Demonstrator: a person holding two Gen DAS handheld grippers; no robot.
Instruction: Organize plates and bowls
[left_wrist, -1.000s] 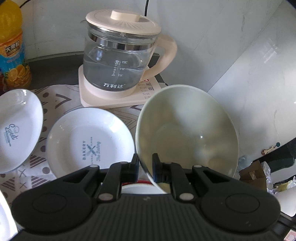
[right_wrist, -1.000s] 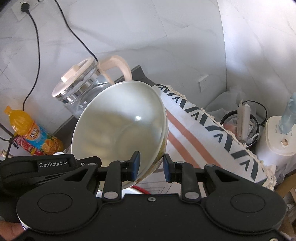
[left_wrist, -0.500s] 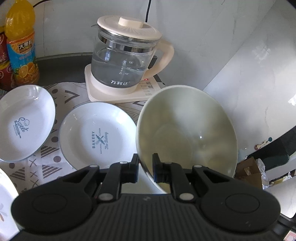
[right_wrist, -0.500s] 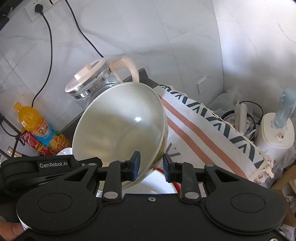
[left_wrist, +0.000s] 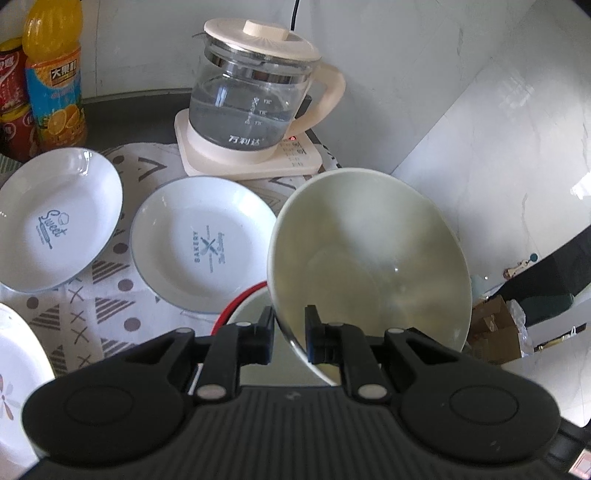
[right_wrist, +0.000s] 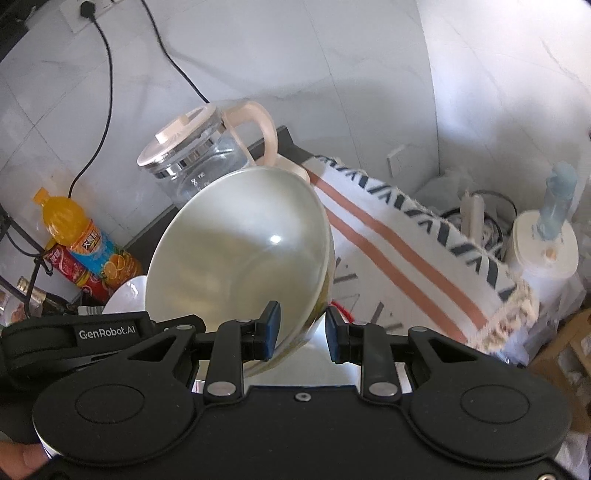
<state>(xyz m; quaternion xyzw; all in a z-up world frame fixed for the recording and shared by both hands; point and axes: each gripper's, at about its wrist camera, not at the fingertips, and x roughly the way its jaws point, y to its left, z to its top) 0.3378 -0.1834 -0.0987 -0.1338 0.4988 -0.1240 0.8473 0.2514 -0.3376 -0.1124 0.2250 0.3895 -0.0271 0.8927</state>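
My left gripper (left_wrist: 289, 334) is shut on the rim of a cream bowl (left_wrist: 369, 258), held tilted above the table. Below it sits a red-rimmed bowl (left_wrist: 246, 306). Two white plates lie to the left: a "Bakery" plate (left_wrist: 203, 243) and a "Sweet" plate (left_wrist: 55, 218). Another white plate (left_wrist: 14, 380) shows at the left edge. My right gripper (right_wrist: 301, 330) straddles the rim of the same cream bowl (right_wrist: 240, 258), its right finger standing apart from the bowl. The left gripper's body (right_wrist: 74, 332) shows at the left.
A glass kettle (left_wrist: 255, 92) on its cream base stands behind the plates. An orange juice bottle (left_wrist: 55, 77) and red cans (left_wrist: 13, 96) stand at the back left. A striped cloth (right_wrist: 406, 251) covers the table's right part. White tiled walls close the corner.
Both grippers have pulled back and risen with the cream bowl. The red-rimmed bowl has come into view below. The right gripper's fingers have spread a little wider.
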